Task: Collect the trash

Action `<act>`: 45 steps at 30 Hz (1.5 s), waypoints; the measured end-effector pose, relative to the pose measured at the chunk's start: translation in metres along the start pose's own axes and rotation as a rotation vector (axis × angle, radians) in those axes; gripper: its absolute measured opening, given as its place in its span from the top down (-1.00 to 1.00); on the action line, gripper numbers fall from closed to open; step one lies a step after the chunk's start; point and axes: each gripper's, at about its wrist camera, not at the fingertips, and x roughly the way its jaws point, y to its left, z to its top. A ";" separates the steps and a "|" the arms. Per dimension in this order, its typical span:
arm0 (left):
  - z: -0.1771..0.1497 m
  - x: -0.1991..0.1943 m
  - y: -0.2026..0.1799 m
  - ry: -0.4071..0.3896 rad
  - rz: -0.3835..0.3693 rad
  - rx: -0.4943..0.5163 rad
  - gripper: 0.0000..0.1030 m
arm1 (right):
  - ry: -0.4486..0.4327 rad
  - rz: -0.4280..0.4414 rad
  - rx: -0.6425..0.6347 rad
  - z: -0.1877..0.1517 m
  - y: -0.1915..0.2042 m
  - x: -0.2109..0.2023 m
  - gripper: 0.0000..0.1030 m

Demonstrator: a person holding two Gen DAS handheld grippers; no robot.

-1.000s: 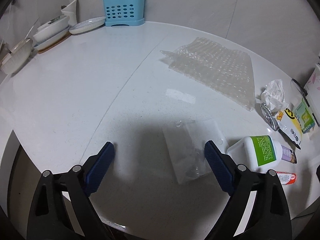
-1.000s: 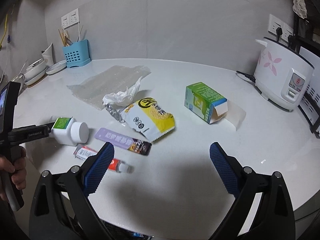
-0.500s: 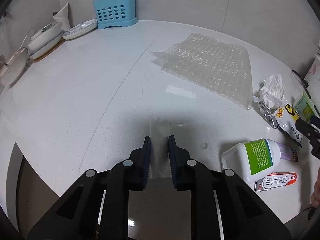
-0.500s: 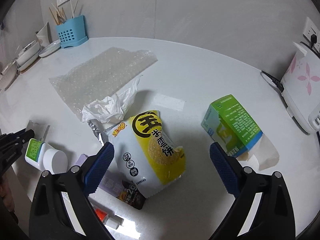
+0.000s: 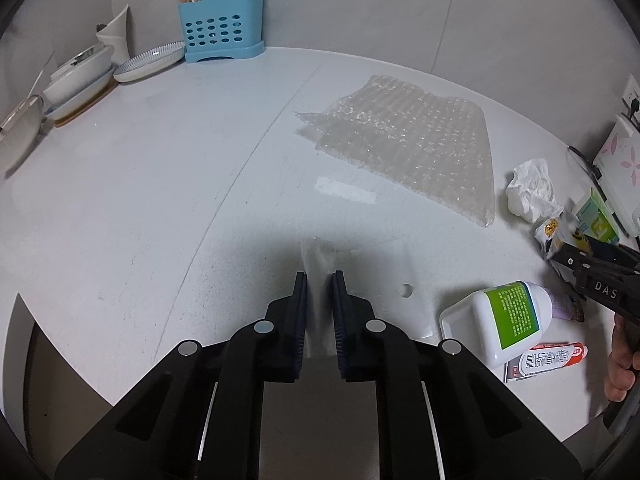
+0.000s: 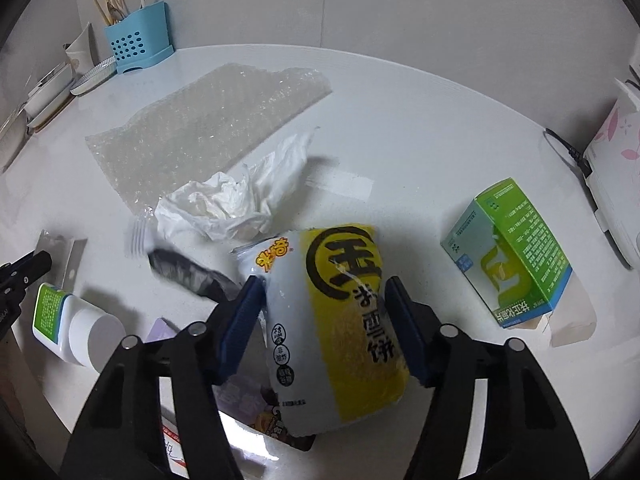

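Countertop (image 5: 168, 184) open left; bubble wrap (image 5: 408, 148) blocks right.

Dim, flat indoor light; heavy fisheye on both views.
We see a ceiling-light glare patch on the glossy countertop (image 5: 168, 184), soft gripper shadows below it, black vignette corners, bent edges, and motion blur on the snack bag (image 6: 340, 320) in the right view.

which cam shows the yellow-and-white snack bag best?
Right wrist view: the yellow-and-white snack bag fills the centre, print readable, between the right gripper fingers as they close on it. Left wrist view shows only a crumpled sliver of it at the right edge, partly behind the other gripper.
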 end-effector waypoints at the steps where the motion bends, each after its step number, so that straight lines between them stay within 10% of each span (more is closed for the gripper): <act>1: 0.000 -0.001 0.001 -0.002 -0.003 -0.002 0.78 | 0.002 0.006 0.006 0.000 0.000 -0.001 -0.09; 16: -0.001 -0.011 0.005 -0.020 -0.008 -0.001 0.79 | -0.010 -0.006 0.066 -0.002 -0.002 -0.004 0.47; 45: -0.004 -0.059 -0.001 -0.094 -0.041 0.020 0.79 | -0.201 -0.074 0.151 -0.012 -0.012 -0.081 0.48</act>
